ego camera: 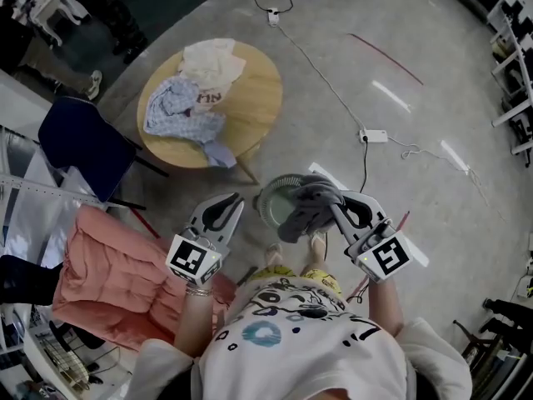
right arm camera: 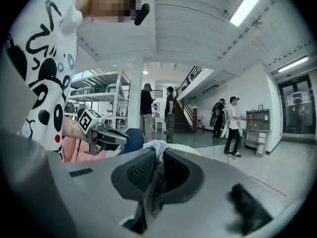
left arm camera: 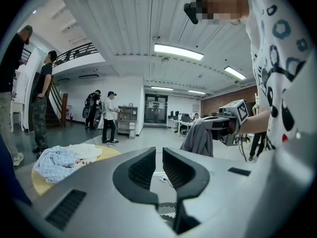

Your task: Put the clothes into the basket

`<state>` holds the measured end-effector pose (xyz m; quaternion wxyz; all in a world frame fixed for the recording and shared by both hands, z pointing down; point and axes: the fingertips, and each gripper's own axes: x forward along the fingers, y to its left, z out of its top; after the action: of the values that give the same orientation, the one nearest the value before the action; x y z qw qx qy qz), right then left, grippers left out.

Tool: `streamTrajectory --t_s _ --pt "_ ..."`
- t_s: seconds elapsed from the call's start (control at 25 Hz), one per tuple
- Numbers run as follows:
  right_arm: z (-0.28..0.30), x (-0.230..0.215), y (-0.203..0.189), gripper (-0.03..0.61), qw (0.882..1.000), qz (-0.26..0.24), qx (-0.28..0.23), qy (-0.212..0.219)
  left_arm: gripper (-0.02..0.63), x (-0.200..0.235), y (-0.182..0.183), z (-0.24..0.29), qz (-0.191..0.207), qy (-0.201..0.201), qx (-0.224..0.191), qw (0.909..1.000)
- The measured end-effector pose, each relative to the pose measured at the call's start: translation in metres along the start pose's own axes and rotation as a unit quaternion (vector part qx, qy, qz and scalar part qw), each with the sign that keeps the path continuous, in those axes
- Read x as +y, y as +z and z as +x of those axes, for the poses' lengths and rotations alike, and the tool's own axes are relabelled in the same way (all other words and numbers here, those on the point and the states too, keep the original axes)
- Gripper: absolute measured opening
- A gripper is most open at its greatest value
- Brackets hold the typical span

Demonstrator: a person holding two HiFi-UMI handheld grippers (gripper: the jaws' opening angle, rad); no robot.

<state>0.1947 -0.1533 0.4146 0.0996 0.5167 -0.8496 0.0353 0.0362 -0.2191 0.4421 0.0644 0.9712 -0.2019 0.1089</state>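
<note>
Right gripper [ego camera: 335, 205] with grey garment [ego camera: 301, 213] over half-hidden basket [ego camera: 265, 200]

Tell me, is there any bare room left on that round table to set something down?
Yes. The round table is bare wood along its right side, between the cream garment, the blue garment and the rim. The left and far parts are crowded, covered by both garments.

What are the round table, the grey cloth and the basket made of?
Round table: light wood or wood-look, matt tan top. Grey garment: soft fabric, drooping in folds from the right gripper. Basket: probably plastic, dull grey-green with a slotted wall, though that is hard to confirm.
</note>
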Motion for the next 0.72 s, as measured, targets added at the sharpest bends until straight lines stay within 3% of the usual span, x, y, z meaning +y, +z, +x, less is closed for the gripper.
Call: streamTrajectory --t_s 0.28,0.72 --pt "0.015 -0.013 0.016 0.038 0.996 -0.023 -0.013 0.083 0.054 0.003 0.017 0.009 -0.012 0.062 -0.018 0.9978" --pt "0.030 -0.021 0.024 0.038 0.981 -0.049 -0.020 0.189 0.053 0.000 0.035 0.025 -0.008 0.122 -0.029 0.9920"
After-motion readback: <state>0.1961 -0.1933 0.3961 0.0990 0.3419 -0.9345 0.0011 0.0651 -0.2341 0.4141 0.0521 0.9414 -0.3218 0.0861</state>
